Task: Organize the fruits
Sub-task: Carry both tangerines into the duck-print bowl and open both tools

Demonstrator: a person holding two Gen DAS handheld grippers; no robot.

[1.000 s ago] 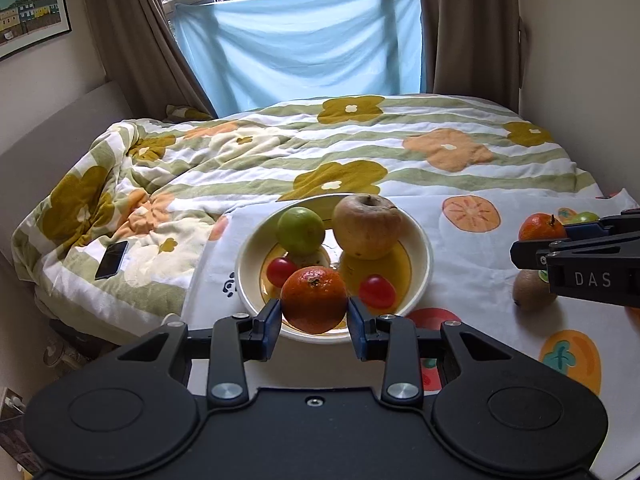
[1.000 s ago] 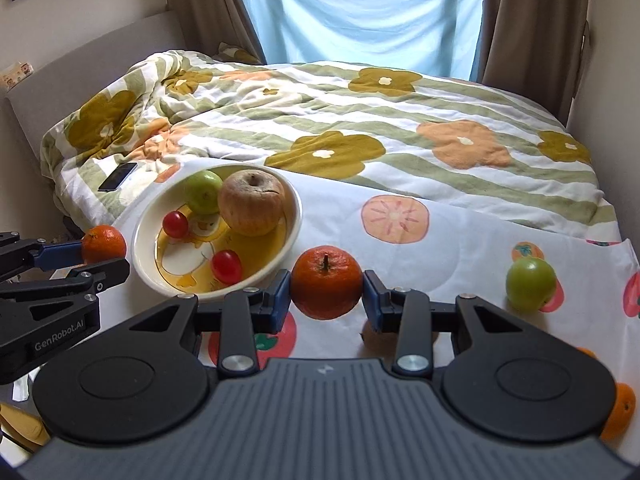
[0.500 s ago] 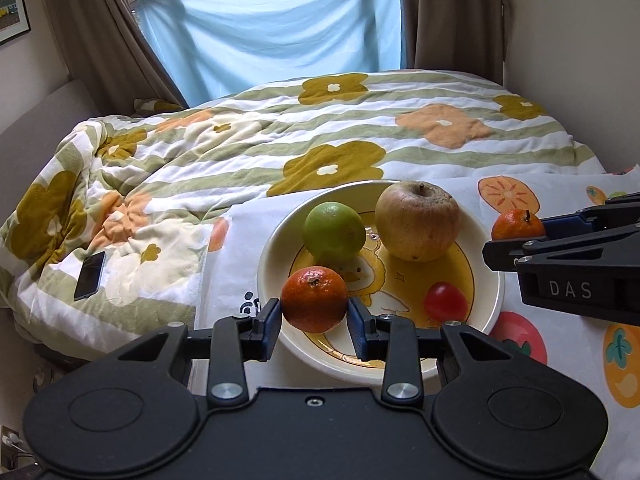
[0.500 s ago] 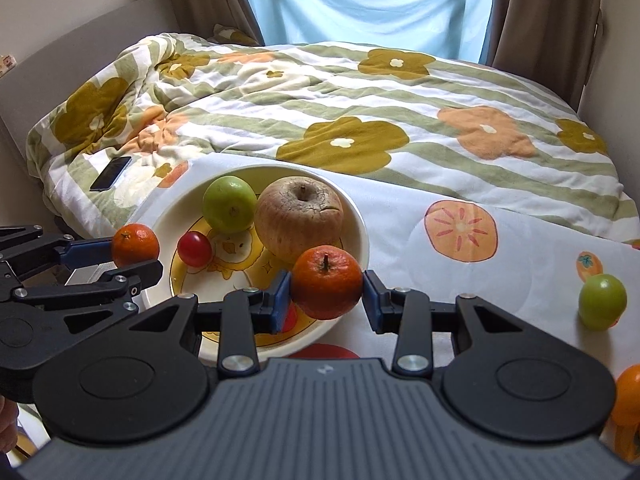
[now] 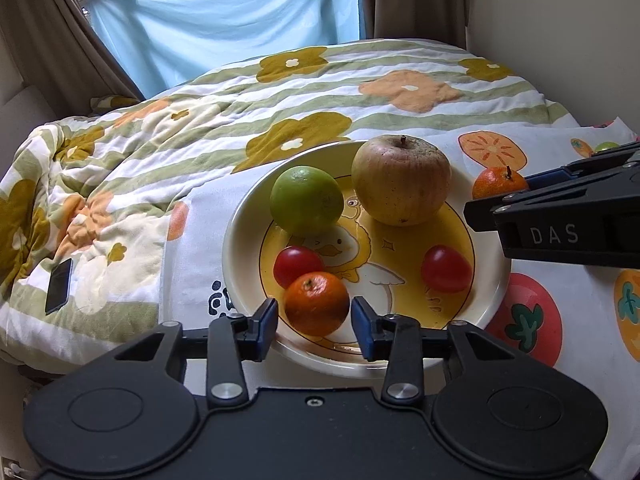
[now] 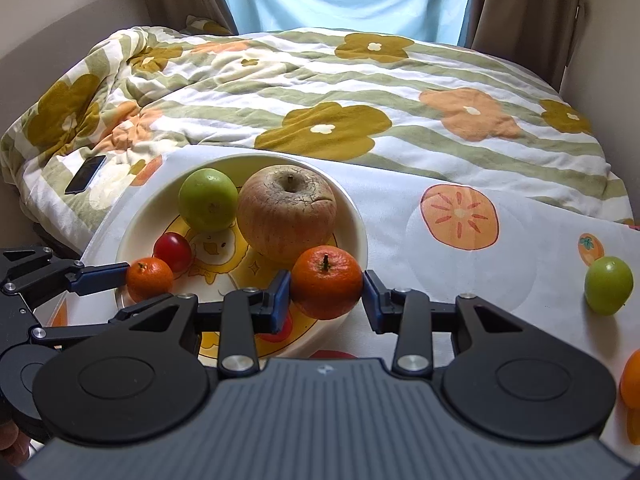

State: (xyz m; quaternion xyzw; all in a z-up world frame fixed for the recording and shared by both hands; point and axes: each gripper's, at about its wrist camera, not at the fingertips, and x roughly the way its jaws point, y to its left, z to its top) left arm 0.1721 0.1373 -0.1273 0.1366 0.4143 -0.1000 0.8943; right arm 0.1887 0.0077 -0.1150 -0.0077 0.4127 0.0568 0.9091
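Note:
A white and yellow bowl (image 5: 240,248) (image 6: 352,216) on the bed holds a large brown apple (image 5: 400,180) (image 6: 286,210), a green fruit (image 5: 306,199) (image 6: 208,199) and two red tomatoes (image 5: 296,265) (image 5: 446,269). My left gripper (image 5: 315,320) (image 6: 120,274) has opened; its jaws stand a little apart from a small orange (image 5: 316,303) (image 6: 150,279) resting in the bowl's near part. My right gripper (image 6: 326,294) (image 5: 496,196) is shut on another orange (image 6: 326,282) (image 5: 498,184), held over the bowl's right rim.
A fruit-print cloth (image 6: 460,264) lies under the bowl on a flowered quilt (image 6: 320,80). A green fruit (image 6: 608,286) and an orange (image 6: 632,378) lie on the cloth at the right. A black phone (image 5: 59,286) lies on the quilt at the left.
Both grippers moved in over the bowl. The left jaws have spread and its orange now rests in the bowl. The right gripper still holds its orange.

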